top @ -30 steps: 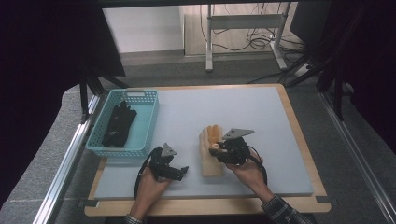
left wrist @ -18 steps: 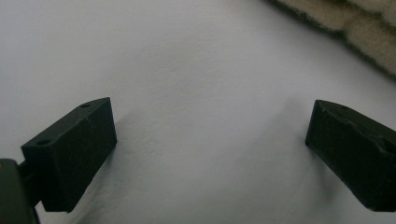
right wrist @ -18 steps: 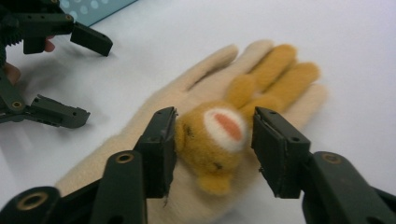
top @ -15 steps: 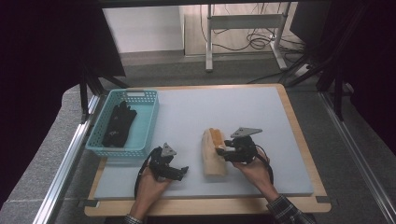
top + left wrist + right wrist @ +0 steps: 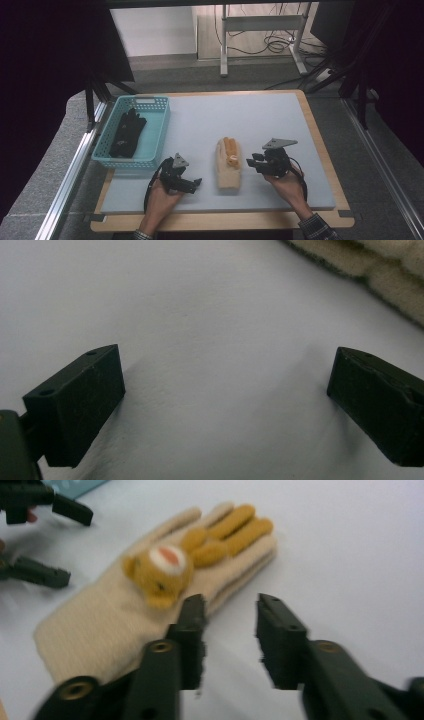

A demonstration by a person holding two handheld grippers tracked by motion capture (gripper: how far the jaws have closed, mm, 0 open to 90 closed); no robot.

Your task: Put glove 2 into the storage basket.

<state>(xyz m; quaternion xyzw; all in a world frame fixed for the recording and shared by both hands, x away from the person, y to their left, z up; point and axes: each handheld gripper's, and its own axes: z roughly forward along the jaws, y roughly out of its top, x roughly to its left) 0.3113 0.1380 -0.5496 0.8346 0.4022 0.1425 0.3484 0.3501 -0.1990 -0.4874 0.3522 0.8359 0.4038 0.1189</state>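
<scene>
Pale grey matting point(image 5: 280, 125) covered the table, and a beige glove point(image 5: 228, 165) with a small orange bear on it was laid flat near its front edge. Just left of the glove the left gripper point(image 5: 192, 184) was held with jaws spread wide, gripping nothing. Just right of it the right gripper point(image 5: 254, 163) was parted too, seemingly clear of the fabric. Beyond, well left of the glove, a turquoise basket point(image 5: 159, 131) held dark gloves point(image 5: 127, 132).

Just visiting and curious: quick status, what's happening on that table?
Left gripper open, empty. Right gripper open beside beige glove, not gripping. Black gloves in teal basket. Nothing between grippers and glove.
</scene>
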